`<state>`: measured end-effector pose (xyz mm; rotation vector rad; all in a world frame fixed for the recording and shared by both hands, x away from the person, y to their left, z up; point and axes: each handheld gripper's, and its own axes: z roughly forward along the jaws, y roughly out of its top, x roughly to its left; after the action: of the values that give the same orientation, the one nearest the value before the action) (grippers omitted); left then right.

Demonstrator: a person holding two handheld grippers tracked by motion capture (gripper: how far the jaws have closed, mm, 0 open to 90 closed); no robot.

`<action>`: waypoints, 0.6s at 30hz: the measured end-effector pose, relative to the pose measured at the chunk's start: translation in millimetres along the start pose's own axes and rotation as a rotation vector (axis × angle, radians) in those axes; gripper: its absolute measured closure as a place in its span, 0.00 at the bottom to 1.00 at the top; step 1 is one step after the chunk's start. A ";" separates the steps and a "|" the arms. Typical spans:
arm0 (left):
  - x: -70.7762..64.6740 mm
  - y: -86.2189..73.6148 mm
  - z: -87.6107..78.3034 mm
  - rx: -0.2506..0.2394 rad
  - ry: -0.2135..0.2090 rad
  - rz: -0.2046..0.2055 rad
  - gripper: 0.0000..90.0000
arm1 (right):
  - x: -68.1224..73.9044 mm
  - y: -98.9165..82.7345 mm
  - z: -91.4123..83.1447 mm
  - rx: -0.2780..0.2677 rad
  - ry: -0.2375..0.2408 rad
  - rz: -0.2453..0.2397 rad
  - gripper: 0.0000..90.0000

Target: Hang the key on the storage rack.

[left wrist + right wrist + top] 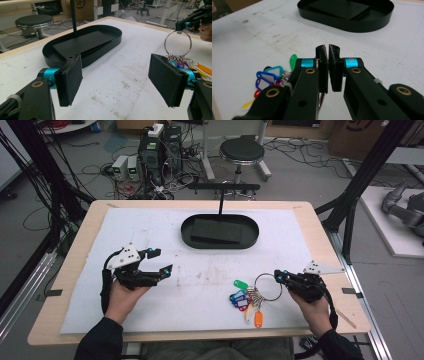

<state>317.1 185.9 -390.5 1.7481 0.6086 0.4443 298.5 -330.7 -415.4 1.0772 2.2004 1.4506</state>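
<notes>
1. The right gripper [278, 276] has its fingers [322, 65] clenched, pads nearly pressed together. The big key ring [269, 286] stands upright at their tips, held by its rim — the left gripper view shows the ring [177, 43] rising to the right gripper's tip [186, 24].

2. The bunch of keys and coloured tags [244, 301] hangs from the bottom of that ring and lies on the white mat [150, 235], just left of and below the right fingers. In the right gripper view the tags [268, 76] — green, blue, red, yellow — sit to the left of the finger arms, close beside them.

3. The left gripper [162, 260] is released: its fingers [71, 80] stand wide apart with nothing between them, only bare mat [117, 85]. The ring and tags lie off to the right of these fingers, near the right-hand pad.

4. A black oval tray [187, 236] with a flat dark sheet inside rests on the mat beyond both grippers, well apart from the right fingers and nearer the left ones. In the left gripper view the tray [105, 53] lies straight ahead of the fingers; in the right gripper view it [367, 26] is ahead and slightly right.

5. The mat covers most of the wooden desk [75, 265]; both hands come in from the near edge.
</notes>
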 end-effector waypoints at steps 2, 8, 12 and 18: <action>0.0 0.2 0.2 -0.001 -0.001 0.000 0.30 | 0.9 -0.2 0.3 -0.001 0.025 0.014 0.97; -0.1 0.1 1.3 0.003 -0.005 0.002 0.30 | 6.6 -1.6 3.7 0.025 0.044 0.006 0.96; -0.6 0.1 1.7 0.004 -0.006 0.004 0.30 | 8.1 -4.1 7.9 0.062 0.065 0.002 0.94; 0.6 -1.0 0.7 0.006 -0.005 0.003 0.30 | 10.0 -2.9 7.5 0.063 0.067 -0.016 0.96</action>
<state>317.8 185.9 -391.6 1.7560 0.6048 0.4407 294.9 -319.2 -419.8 1.0433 2.3098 1.4397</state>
